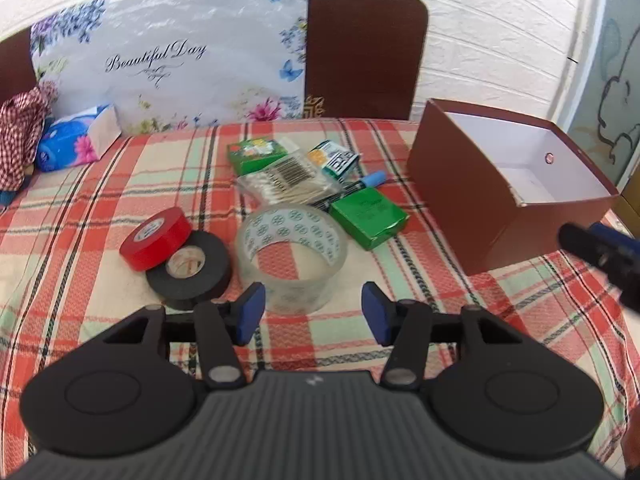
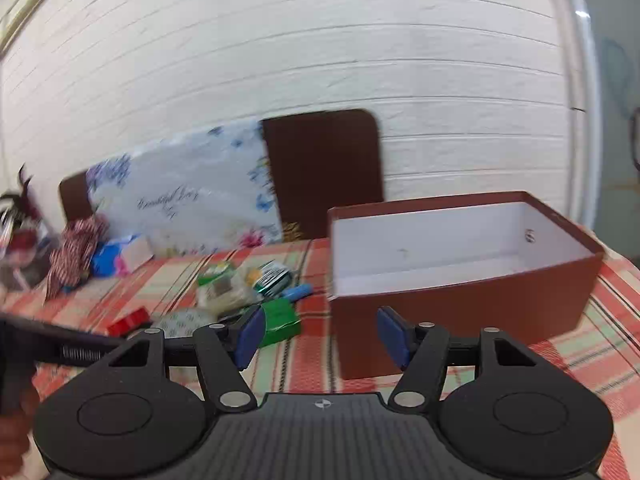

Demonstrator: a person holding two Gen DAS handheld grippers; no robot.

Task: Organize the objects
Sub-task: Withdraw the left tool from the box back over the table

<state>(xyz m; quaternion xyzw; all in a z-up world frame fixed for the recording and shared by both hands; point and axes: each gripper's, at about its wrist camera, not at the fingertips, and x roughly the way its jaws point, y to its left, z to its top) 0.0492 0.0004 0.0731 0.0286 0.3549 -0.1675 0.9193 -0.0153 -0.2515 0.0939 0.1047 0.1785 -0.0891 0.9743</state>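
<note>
My left gripper (image 1: 313, 312) is open and empty, just in front of a clear tape roll (image 1: 292, 258). A red tape roll (image 1: 156, 238) leans on a black tape roll (image 1: 190, 270) to its left. Behind lie a bag of cotton swabs (image 1: 290, 180), two green boxes (image 1: 368, 212) (image 1: 256, 152), a printed packet (image 1: 334, 158) and a blue-capped tube (image 1: 372, 180). An empty brown box (image 1: 508, 184) with a white inside stands at the right. My right gripper (image 2: 322, 334) is open and empty, before the brown box (image 2: 460, 276); it also shows in the left wrist view (image 1: 600, 252).
A plaid cloth (image 1: 80, 208) covers the table. A tissue pack (image 1: 76, 140) and a checked cloth (image 1: 20, 132) lie at the far left. A floral board (image 1: 172, 56) and a brown board (image 1: 364, 48) lean on the white wall behind.
</note>
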